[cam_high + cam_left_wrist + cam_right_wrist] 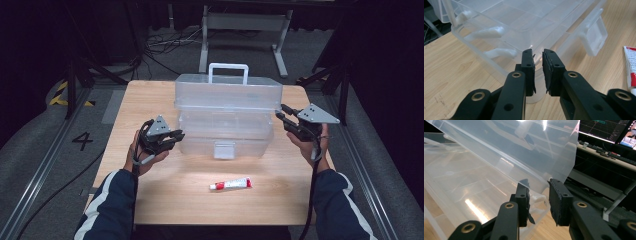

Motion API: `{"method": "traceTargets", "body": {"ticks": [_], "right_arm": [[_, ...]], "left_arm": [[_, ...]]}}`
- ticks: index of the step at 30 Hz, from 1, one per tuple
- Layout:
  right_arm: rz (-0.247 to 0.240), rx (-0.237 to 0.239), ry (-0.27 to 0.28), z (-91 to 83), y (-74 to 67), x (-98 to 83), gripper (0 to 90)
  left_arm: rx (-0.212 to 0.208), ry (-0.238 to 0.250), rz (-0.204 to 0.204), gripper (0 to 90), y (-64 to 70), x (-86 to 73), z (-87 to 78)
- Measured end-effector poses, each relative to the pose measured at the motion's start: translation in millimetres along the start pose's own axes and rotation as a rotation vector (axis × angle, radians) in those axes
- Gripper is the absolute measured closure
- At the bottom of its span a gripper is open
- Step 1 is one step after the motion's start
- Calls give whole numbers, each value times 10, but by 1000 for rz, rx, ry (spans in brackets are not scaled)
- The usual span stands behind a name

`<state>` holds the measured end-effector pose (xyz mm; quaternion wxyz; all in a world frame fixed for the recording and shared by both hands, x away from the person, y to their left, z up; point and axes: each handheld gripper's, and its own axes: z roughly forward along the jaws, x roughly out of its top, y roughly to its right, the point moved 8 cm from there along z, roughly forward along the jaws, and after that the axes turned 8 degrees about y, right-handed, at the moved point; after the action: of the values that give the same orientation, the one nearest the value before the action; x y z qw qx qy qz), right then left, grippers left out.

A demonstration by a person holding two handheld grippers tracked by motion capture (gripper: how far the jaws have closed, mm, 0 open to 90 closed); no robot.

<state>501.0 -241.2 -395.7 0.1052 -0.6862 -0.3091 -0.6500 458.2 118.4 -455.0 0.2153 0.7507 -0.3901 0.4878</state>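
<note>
A clear plastic toolbox point(225, 135) with a white handle point(228, 70) stands mid-table, its lid point(227, 92) tilted up a little off the base. My left gripper point(176, 136) is at the base's front left corner. In the left gripper view its jaws point(538, 60) straddle the corner rim point(499, 68) with a narrow gap between the pads. My right gripper point(281, 112) is at the lid's right end. The lid's edge point(541, 187) lies between its jaws point(537, 192), which stand apart. A red and white tube point(230, 184) lies near the table's front.
The wooden table point(150, 100) has bare board on both sides of the box and in front of it. The box's white latch point(224, 149) faces me. A metal frame stands on the floor behind the table. Monitors point(609, 130) glow at the right gripper view's far side.
</note>
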Motion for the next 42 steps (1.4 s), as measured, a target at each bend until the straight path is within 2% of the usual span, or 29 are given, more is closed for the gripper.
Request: {"method": "traceTargets", "body": {"ticks": [13,19,32,38,42], "right_arm": [[-28,-35,33,51,28,74,711],[-48,-81,46,79,43,121,730],[-16,-123,60,158,120,229,749],[-14,-145,68,196,157,288,764],[-16,-158,71,214,173,308,771]], "left_arm": [[-36,-12,28,728,117,23,80],[-59,-18,46,699,178,53,153],[-83,-25,73,647,257,84,259],[-116,-41,85,622,333,131,366],[-133,-62,114,607,389,162,444]]}}
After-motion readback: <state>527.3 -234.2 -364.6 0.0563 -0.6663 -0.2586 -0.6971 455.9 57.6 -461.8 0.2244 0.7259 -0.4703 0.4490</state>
